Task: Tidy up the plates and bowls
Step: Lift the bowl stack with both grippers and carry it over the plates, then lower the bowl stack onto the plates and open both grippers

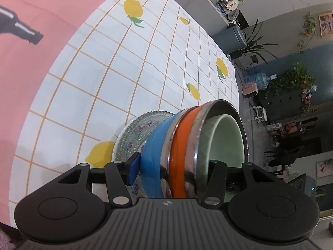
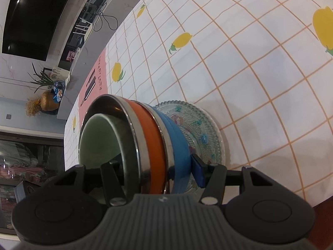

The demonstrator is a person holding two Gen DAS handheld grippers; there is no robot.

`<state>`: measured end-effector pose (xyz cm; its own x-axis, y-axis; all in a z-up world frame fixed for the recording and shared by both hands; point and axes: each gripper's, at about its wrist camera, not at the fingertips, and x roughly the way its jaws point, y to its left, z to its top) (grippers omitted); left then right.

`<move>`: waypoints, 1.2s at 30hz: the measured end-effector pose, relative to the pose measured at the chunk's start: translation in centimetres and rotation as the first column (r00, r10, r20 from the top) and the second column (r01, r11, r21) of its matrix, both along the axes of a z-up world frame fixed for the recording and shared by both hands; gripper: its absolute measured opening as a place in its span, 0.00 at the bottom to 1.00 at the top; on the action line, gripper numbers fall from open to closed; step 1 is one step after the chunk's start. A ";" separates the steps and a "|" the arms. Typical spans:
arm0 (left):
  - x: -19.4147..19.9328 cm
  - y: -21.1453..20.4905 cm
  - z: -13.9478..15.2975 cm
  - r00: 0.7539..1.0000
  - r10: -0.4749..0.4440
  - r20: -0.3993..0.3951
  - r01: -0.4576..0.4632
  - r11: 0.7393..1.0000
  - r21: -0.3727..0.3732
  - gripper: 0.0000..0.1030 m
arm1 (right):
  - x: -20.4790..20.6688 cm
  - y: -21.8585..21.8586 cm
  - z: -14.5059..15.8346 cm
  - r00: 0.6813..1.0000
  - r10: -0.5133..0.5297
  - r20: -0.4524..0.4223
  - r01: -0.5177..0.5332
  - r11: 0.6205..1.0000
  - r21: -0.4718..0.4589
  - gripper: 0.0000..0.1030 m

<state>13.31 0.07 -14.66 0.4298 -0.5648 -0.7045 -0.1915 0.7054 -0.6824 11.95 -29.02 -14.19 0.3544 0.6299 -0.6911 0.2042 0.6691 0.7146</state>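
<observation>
A stack of nested bowls sits on a patterned glass plate [image 1: 133, 131] on the lemon-print tablecloth. The stack is a blue-banded steel bowl [image 1: 154, 145], an orange-banded steel bowl [image 1: 180, 143] and a pale green bowl [image 1: 226, 137] inside. My left gripper [image 1: 174, 168] is shut across the stack, one blue pad [image 1: 133, 170] under the blue bowl and the other finger inside the rim. My right gripper [image 2: 154, 168] grips the same stack [image 2: 154, 143] from the opposite side, its blue pad [image 2: 197, 170] against the blue bowl [image 2: 179, 143] above the glass plate [image 2: 204, 133].
The white tablecloth with an orange grid and lemons [image 1: 129, 66] covers the table, with a pink cloth [image 1: 41, 16] at one end. The table edge [image 1: 235, 79] lies near the stack; beyond it are plants, shelves and a television [image 2: 31, 16].
</observation>
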 end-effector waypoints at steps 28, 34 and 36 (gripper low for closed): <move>-4.3 -1.2 12.9 0.897 -0.204 0.392 -0.024 0.863 0.505 0.74 | -2.3 3.0 11.5 0.922 0.137 0.362 0.039 0.898 -0.438 0.88; -7.9 -2.2 17.0 0.787 -0.322 0.526 -0.107 0.769 0.630 0.81 | -4.2 3.5 15.1 0.876 0.179 0.448 0.055 0.886 -0.461 0.91; -9.0 -2.4 17.9 0.759 -0.346 0.552 -0.131 0.749 0.650 0.84 | -5.2 3.8 16.2 0.856 0.190 0.481 0.073 0.876 -0.476 0.92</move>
